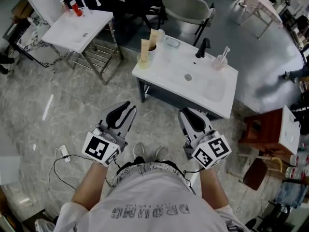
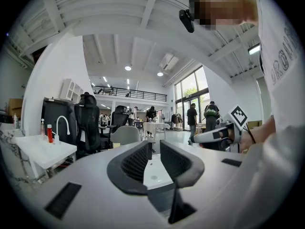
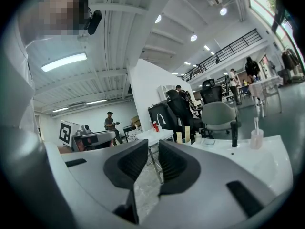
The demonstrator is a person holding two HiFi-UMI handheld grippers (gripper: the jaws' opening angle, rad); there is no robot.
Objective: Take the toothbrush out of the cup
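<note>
Left claw (image 1: 126,109) and right claw (image 1: 187,114) stand slightly open, empty. The toothbrush (image 1: 225,51) stands in the cup (image 1: 220,62) on the washbasin (image 1: 207,93)

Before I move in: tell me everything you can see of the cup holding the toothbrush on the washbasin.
The cup is small, translucent and faintly pink, plastic or glass by its look. It stands upright on the rear rim of the white washbasin, right of the black faucet and apart from it. A pale toothbrush stands in it, leaning, its upper end well above the rim. Nothing else touches the cup. Whether it holds anything besides the toothbrush cannot be made out.
</note>
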